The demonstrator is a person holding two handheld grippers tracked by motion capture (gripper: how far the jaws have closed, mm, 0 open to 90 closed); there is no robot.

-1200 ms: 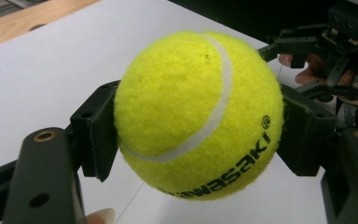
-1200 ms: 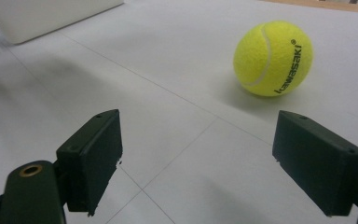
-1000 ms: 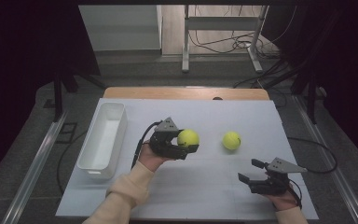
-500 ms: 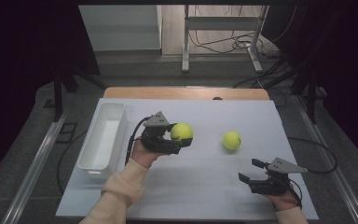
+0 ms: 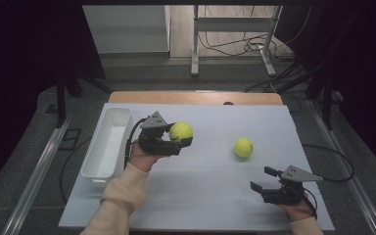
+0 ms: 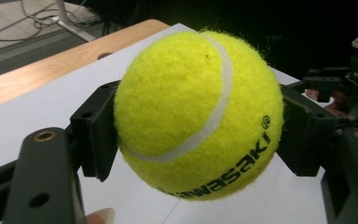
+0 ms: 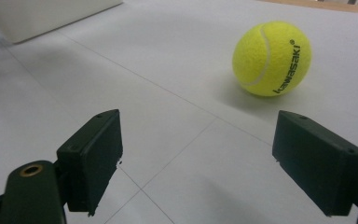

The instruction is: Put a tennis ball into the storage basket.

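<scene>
The left gripper (image 5: 178,142), lifted just beside the white bin (image 5: 106,147), squeezes a tennis ball (image 5: 181,131); the right gripper (image 5: 264,180) rests low, jaws wide and empty.

In the left gripper view, the held ball (image 6: 198,114) hides the table behind it and covers the inner faces of both jaws where they press on it. The printed word on the ball curves under, so its first letters are lost. A fingertip (image 6: 100,216) below the left jaw is cut by the bottom edge. To the right of the ball, the right gripper (image 6: 349,88) is cut by the edge and dark. In the right gripper view, the tray (image 7: 46,14), far left of the jaws, is cut by the top edge.
</scene>
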